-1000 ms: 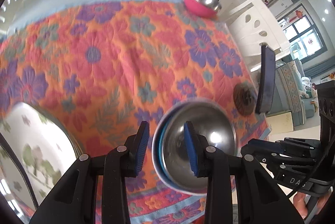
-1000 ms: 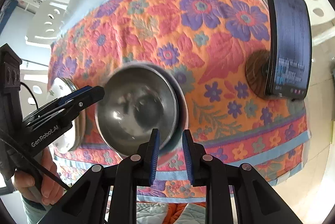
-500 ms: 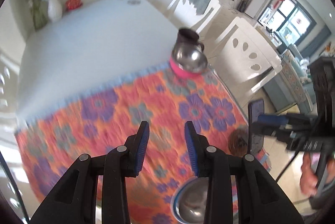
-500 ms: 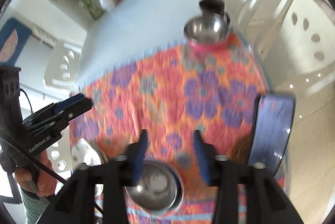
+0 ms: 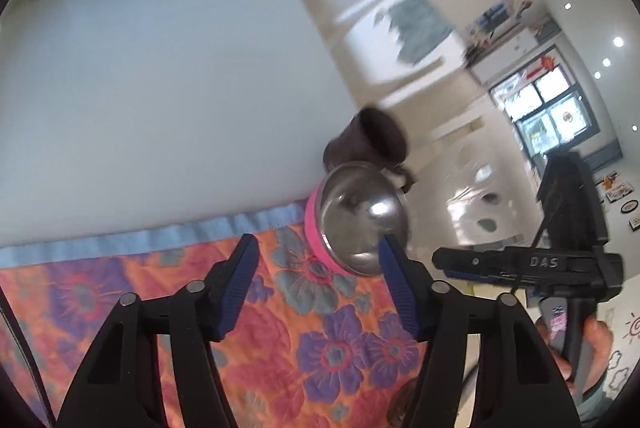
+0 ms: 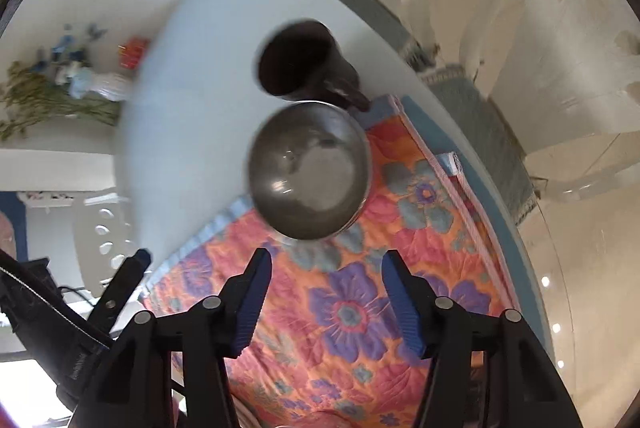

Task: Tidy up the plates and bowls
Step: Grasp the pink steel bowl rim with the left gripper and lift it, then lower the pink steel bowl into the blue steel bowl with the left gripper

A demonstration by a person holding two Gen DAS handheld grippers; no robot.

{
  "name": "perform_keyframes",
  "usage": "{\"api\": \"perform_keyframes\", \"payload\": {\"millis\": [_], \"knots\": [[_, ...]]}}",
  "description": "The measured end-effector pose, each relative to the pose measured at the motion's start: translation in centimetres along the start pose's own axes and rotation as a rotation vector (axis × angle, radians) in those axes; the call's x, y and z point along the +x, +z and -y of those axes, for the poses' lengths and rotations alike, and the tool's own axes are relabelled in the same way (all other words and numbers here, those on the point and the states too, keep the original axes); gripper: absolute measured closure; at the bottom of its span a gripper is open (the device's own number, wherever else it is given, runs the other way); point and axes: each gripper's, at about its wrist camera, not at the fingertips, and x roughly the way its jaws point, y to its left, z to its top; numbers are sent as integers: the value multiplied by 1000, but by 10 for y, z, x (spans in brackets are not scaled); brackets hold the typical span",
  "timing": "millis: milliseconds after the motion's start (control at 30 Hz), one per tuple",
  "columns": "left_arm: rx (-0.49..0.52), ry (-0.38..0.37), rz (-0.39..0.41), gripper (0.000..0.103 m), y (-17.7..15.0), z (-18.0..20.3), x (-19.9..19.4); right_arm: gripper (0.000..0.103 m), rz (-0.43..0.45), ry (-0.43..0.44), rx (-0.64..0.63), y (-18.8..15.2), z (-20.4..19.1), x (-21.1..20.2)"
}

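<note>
Both hand-held grippers left blue bowl, jaws opened, empty; pink bowl (image 6: pixel 308 168) just ahead of right hand-held gripper (image 6: pixel 326 302).

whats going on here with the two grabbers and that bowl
A person holds a two-finger gripper in each hand over a table with a flowered cloth. Both the left gripper and the right gripper are open with nothing between their fingers; the left's jaws have just been opening. Both point at a steel bowl with a pink outside, which sits at the cloth's edge beside a dark mug.
</note>
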Motion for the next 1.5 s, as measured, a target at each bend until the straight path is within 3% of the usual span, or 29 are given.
{"api": "perform_keyframes", "payload": {"millis": [200, 467, 633, 800, 933, 1133, 1333, 1500], "knots": [[-55, -43, -110, 55, 1, -9, 67, 54, -75, -53, 8, 42, 16, 46], [-54, -46, -179, 71, 1, -10, 106, 67, -136, -79, -26, 52, 17, 82], [-55, -53, -183, 84, 4, -8, 116, 85, -152, -111, -65, 49, 12, 93], [15, -20, -157, 87, 1, -1, 110, 86, -122, -169, -136, 39, -1, 89], [39, -32, -127, 87, -8, 2, 82, 86, -86, -200, -186, 24, -15, 72], [52, -27, -59, 87, -42, 7, 6, 86, -38, -168, -245, -29, -42, 30], [67, 22, -18, 87, -112, 6, -75, 85, 45, -125, -315, -128, -66, -4], [56, 39, -19, 87, -163, 1, -112, 84, 10, -88, -377, -206, -70, -10]]}}
